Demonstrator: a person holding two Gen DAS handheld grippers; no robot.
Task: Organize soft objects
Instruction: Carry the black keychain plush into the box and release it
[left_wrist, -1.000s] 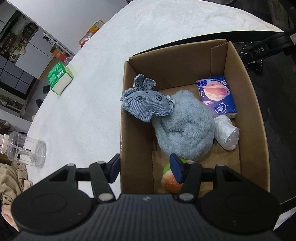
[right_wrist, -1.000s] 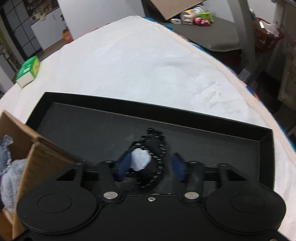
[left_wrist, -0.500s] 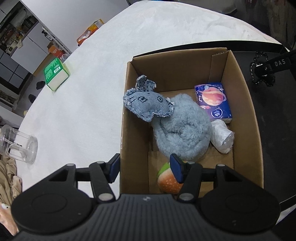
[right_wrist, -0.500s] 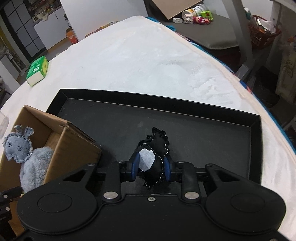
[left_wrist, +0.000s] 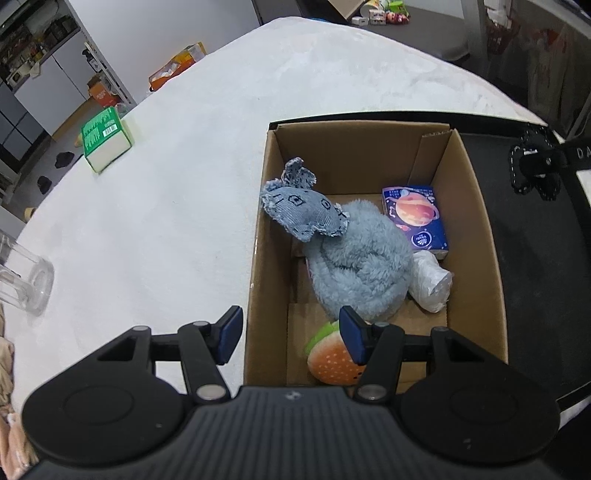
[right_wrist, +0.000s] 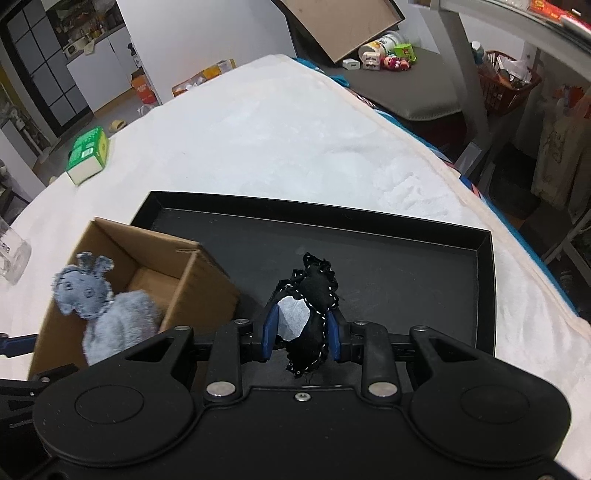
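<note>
A white fuzzy cloth covers the counter (left_wrist: 184, 221), which carries everything here. On it lies a shallow black tray (right_wrist: 406, 266), and against the tray's left side stands an open cardboard box (left_wrist: 476, 236).

Inside the box, a fluffy grey-blue plush toy (left_wrist: 362, 266) with a denim head takes up the middle. Beside it, toward the far right corner, sits a blue pack with a planet picture (left_wrist: 415, 221). A crumpled white plastic wrap (left_wrist: 432, 284) lies just beside the plush on its right, and a small burger-shaped soft toy (left_wrist: 332, 363) sits at the near end of the box.

The left tool (left_wrist: 291, 332) hangs over the near left wall of the box with its blue pads spread wide and nothing between them.

The right tool (right_wrist: 300, 332) is clamped on a small black stitched soft toy (right_wrist: 314, 295) with a white patch, lifted above the tray floor, near the box's right wall.

Away on the counter's left lie a green-and-white carton (left_wrist: 105, 138) and a clear glass jar (left_wrist: 26, 280) on its side.
</note>
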